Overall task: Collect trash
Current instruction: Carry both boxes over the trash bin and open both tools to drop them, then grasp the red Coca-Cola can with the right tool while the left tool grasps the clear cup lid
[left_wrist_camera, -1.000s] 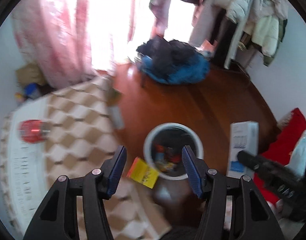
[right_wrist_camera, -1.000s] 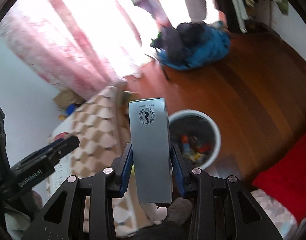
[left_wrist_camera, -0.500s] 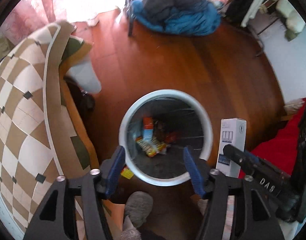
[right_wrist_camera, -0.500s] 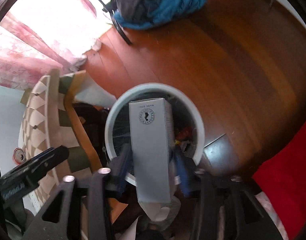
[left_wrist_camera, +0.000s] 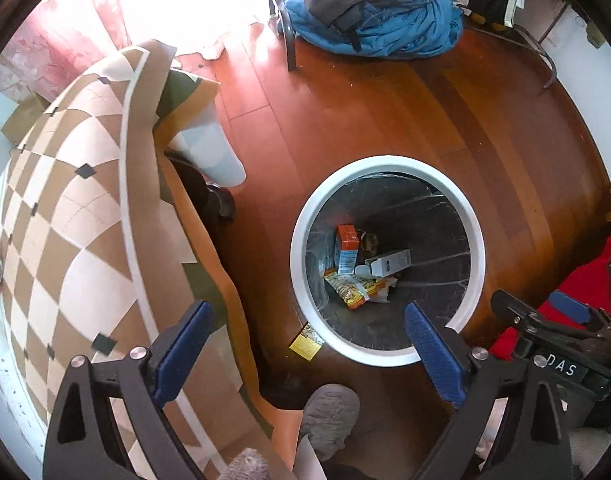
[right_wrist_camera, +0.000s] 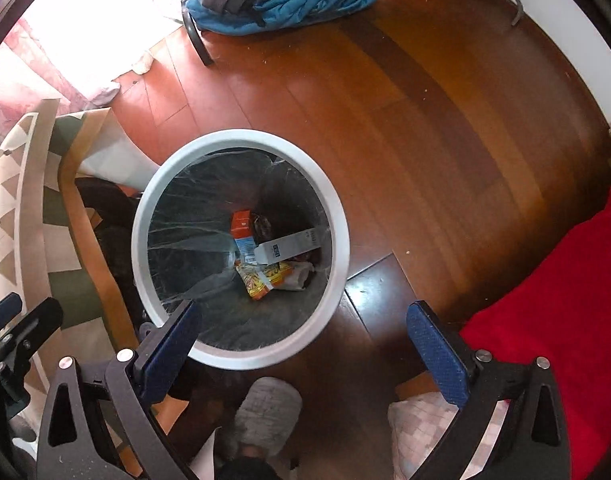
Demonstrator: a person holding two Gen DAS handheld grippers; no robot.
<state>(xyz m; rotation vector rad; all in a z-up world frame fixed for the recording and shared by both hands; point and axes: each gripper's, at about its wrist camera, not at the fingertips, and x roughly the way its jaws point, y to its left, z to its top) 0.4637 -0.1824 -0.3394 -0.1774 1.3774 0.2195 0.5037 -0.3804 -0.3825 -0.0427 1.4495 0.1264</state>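
Box: a grey-white box [right_wrist_camera: 288,249] lies in the bin on other wrappers.
Bin: white rim [right_wrist_camera: 337,216], dark liner, on the wooden floor [right_wrist_camera: 405,100].
Right tongs [right_wrist_camera: 305,348]: spread wide, empty, above the bin.
Left tongs [left_wrist_camera: 309,344]: spread wide, empty.

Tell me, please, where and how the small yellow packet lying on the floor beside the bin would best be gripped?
The yellow packet lies flat against the bin's rim. Grip its free edge, facing away from the bin, probably coming from above with the open left hand-held gripper, one finger sliding under that edge; the bin blocks the other side.
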